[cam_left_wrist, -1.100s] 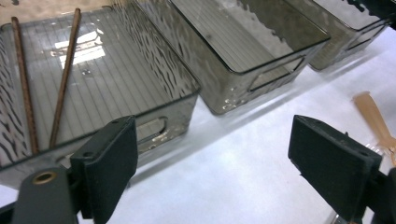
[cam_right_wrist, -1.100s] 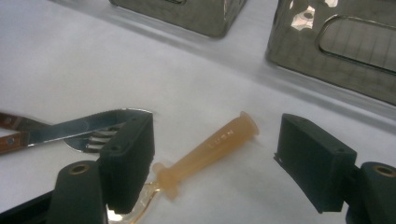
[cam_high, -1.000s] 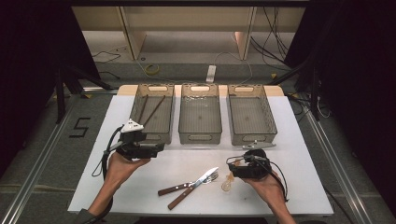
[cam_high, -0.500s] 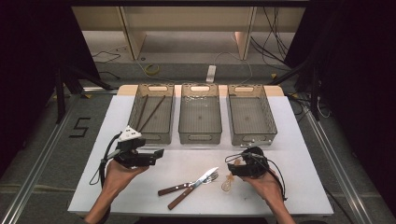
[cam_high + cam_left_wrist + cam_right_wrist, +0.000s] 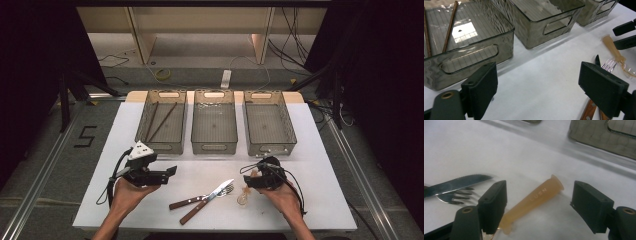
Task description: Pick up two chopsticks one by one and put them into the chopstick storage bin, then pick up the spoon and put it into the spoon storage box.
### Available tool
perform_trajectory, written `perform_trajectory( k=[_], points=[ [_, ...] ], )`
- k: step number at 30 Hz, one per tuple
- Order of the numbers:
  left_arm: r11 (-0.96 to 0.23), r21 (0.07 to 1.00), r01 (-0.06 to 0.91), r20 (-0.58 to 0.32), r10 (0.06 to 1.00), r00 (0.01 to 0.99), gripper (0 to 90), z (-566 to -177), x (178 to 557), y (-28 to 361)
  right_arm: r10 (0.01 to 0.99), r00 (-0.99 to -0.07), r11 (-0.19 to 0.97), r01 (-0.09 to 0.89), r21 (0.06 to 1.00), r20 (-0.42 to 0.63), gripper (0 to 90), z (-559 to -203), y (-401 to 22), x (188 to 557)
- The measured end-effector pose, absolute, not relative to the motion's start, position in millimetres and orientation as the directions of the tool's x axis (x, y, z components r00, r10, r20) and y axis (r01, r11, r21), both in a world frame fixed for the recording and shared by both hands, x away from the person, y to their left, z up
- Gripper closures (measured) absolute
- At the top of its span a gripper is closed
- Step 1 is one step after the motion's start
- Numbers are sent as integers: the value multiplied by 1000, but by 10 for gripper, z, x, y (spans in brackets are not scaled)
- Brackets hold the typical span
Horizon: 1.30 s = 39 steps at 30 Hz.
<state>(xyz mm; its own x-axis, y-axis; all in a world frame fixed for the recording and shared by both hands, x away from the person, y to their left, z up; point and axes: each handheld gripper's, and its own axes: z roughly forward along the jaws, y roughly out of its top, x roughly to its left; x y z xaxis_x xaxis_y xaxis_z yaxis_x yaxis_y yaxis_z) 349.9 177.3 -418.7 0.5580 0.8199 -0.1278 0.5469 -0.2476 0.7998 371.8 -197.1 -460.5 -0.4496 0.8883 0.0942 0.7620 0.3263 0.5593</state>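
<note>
Presently, at the left of the white table point(image 5: 310, 150), the person's left hand point(image 5: 131, 189) comes in from the bottom edge, palm up under the left gripper point(image 5: 167, 172), which lies level and points right, toward the cutlery. Its jaws stand wide apart with nothing between them — the left gripper view shows bare table in the gap, with the left tray point(image 5: 474, 53) just beyond.

That left tray holds two brown chopsticks point(image 5: 161, 121), lying lengthwise. The middle tray point(image 5: 214, 145) and the right tray point(image 5: 272, 146) stand beside it in one row, close together but apart.

On the table near the front centre lie a knife point(image 5: 205, 197) and a fork point(image 5: 220, 191), both with wooden handles, crossing one another; the knife blade lies over the fork tines point(image 5: 454, 195) in the right gripper view.

Further right, the right hand point(image 5: 282, 192) holds the right gripper point(image 5: 246, 180) low over the table, pointing left. Its jaws are open, having just closed a little, and they straddle an amber-handled utensil point(image 5: 534, 197) lying on the table; neither pad appears to press on the handle, though the left pad hides part of it. The utensil's clear head point(image 5: 242, 197) — probably a spoon bowl, too faint to confirm — lies just right of the fork.
</note>
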Motion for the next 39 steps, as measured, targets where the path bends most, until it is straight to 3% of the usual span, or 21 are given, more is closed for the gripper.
perform_trajectory(
  k=[21, 39],
  points=[
    [-304, 792, 529, -86, 803, 590, 152, -4212, 3442, 1695, 874, -485, 424, 757, 498, -7, 329, -4741, -1785, 3768],
    [-331, 790, 516, -67, 791, 609, 156, -4223, 3397, 1666, 846, -533, 466, 731, 498, -11, 569, -4714, -1775, 3793]
  ],
)
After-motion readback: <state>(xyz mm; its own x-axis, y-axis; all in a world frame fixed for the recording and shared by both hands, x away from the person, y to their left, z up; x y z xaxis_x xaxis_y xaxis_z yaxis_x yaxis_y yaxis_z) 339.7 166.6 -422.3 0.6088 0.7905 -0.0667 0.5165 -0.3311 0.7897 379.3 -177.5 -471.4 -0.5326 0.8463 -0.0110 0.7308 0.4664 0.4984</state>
